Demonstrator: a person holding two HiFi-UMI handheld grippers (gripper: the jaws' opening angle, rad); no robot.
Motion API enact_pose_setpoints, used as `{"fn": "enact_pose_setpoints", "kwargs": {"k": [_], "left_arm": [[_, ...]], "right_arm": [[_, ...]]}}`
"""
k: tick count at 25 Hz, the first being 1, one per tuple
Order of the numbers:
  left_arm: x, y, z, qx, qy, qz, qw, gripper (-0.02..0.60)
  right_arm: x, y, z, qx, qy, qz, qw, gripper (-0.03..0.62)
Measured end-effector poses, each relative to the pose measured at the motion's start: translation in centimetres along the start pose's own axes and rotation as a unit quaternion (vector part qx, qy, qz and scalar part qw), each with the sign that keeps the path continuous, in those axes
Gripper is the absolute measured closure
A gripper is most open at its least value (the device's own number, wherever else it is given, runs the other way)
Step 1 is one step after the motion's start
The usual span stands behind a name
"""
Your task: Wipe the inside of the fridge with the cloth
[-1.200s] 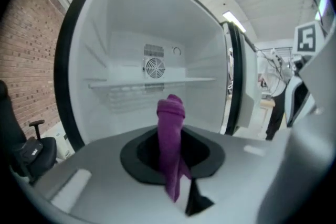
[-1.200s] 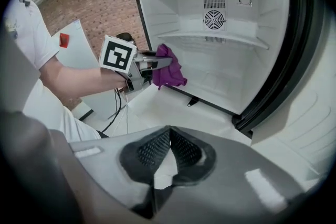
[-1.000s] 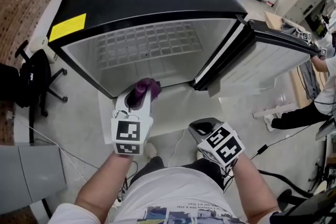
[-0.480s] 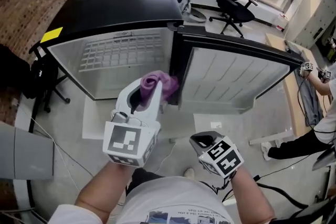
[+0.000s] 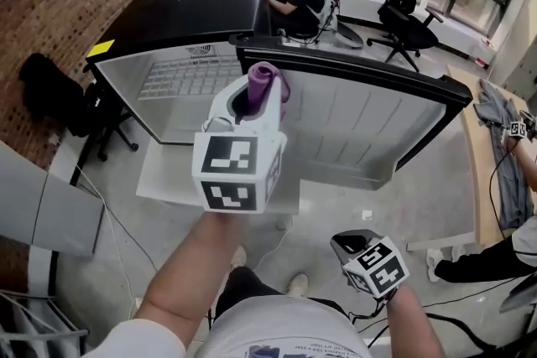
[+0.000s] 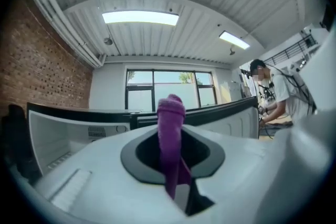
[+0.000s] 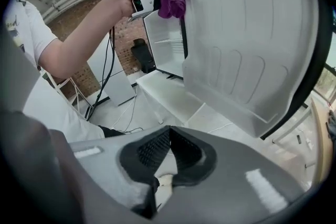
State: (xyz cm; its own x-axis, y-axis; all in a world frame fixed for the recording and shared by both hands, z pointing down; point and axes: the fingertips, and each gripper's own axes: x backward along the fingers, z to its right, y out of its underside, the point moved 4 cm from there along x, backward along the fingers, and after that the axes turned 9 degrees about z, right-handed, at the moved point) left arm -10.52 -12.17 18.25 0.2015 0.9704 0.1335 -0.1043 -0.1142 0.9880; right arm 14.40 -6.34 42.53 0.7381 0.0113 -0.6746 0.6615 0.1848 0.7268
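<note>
Cloth [image 5: 265,85], purple and rolled into a tube, is clamped upright between the jaws of the left tool [image 5: 252,106], held high at centre frame in the head view. The left gripper view shows the same: the roll [image 6: 171,128] is pinched in the jaws and sticks up past them. Behind it is a small fridge with a black shell and white lining [image 5: 193,8]. Its door [image 5: 369,126] is open, right of centre, with the ribbed white inner panel facing the camera. A white wire shelf [image 5: 180,80] shows inside the compartment, upper left. In the right gripper view the cloth [image 7: 172,0] is just beside the door's upper left edge [image 7: 252,44]; contact cannot be confirmed. The right tool [image 5: 357,243] is low at lower right, jaws [image 7: 169,131] closed tip to tip on nothing.
</note>
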Motion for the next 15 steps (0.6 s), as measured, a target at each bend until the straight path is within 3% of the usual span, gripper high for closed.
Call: {"fn": "enact_pose_setpoints", "kwargs": {"k": [8, 15], "left_arm": [[-1.7, -0.2, 3.8, -0.019, -0.004, -0.011, 0.9998, 0.512], [-3.3, 0.1, 9.1, -0.016, 0.035, -0.02, 0.9991, 0.512]], "right_arm": [[2.2, 1.0, 1.3, -0.001, 0.008, 0.029, 1.0, 0.591], [4.1, 3.1, 1.7, -0.02, 0.024, 0.037, 0.999, 0.591]]}}
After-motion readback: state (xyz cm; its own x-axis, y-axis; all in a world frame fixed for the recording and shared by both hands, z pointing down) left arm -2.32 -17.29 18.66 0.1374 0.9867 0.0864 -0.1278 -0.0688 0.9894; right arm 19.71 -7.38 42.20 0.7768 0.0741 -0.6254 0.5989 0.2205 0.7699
